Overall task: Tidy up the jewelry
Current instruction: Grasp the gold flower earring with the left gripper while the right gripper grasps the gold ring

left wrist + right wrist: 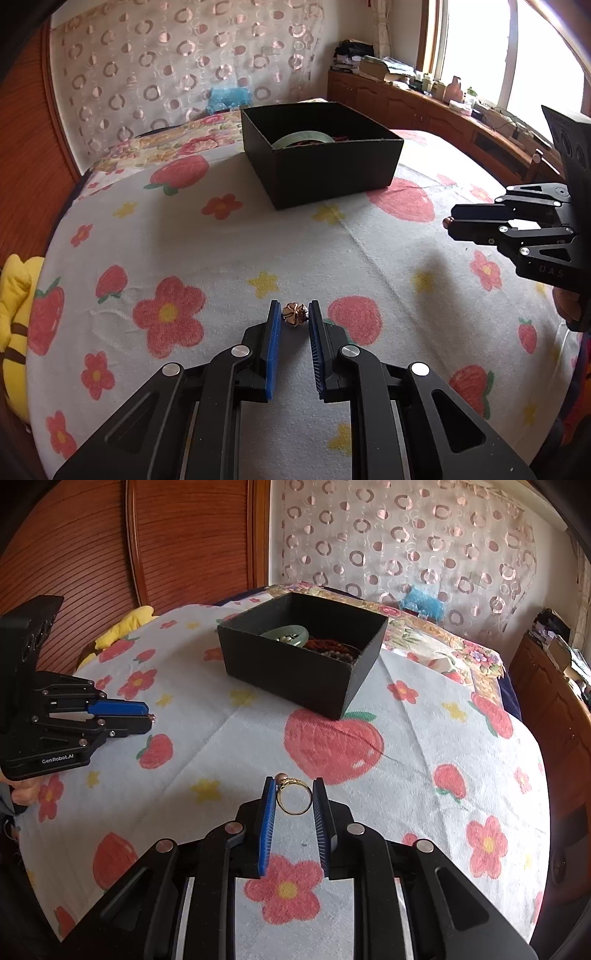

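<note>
My left gripper (pixel 293 314) is shut on a small rose-gold flower-shaped ornament (pixel 294 314) just above the bed cover. It shows at the left in the right wrist view (pixel 149 714). My right gripper (pixel 294 794) is shut on a gold ring (pixel 293 798) with a pearl at its top. It shows at the right in the left wrist view (pixel 448 220). A black open box (pixel 321 155) stands further back on the bed; it holds a green jade bangle (pixel 290 635) and dark bead strings (pixel 334 648).
The bed is covered by a white blanket (pixel 229 254) with red flowers and strawberries. A yellow plush toy (pixel 13 321) lies at the left edge. A wooden cabinet (pixel 424 107) with clutter runs under the window. A wooden sliding door (pixel 192 542) stands behind the bed.
</note>
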`<state>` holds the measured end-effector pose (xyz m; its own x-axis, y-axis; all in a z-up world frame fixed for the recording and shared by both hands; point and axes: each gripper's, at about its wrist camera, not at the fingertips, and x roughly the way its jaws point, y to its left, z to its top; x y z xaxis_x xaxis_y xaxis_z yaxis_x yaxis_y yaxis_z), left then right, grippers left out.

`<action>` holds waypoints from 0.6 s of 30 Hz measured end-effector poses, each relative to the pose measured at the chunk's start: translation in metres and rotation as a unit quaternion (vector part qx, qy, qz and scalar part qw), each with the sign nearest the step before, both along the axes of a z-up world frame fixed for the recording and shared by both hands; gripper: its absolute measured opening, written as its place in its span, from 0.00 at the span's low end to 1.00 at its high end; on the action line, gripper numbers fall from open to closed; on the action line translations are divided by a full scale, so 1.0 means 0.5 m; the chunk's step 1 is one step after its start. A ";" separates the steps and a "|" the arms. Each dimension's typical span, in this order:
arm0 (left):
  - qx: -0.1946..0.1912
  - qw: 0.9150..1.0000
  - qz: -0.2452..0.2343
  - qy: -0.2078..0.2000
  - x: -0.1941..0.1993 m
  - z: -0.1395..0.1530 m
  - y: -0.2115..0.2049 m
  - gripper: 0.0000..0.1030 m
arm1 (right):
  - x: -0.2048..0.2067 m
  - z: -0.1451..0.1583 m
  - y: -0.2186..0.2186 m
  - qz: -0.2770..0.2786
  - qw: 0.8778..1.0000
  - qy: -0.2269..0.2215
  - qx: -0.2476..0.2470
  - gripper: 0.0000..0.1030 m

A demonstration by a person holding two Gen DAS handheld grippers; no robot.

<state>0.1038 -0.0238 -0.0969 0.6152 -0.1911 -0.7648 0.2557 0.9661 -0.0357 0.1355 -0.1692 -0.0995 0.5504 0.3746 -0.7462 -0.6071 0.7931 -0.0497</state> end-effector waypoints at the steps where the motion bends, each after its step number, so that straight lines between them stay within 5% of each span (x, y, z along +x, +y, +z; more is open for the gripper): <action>1: -0.005 1.000 0.000 -0.001 0.000 0.002 0.002 0.14 | 0.002 0.002 0.001 0.001 1.000 0.000 0.000 0.21; 18: -0.014 0.999 0.009 -0.042 0.017 0.069 0.000 0.14 | 0.102 0.085 0.020 -0.016 0.999 -0.025 0.042 0.21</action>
